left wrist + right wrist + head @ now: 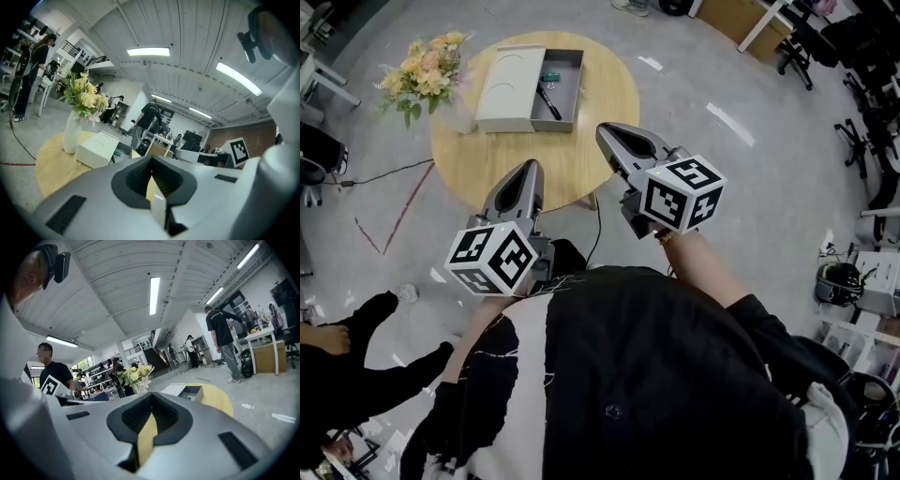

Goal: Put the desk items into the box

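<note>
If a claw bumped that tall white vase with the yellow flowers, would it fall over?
Probably yes. The tall white vase looks narrow and upright, with a wide bunch of yellow flowers on top, so it seems top-heavy. It stands near the edge of the round wooden table, so it might drop and break.

Grey box (568, 67); yellow flowers (424, 73)

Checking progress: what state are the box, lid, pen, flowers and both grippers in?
Box: open, on the table.
Lid: off, lying beside the box.
Pen: inside the box.
Flowers: upright.
Left gripper: shut, empty.
Right gripper: shut, empty.
</note>
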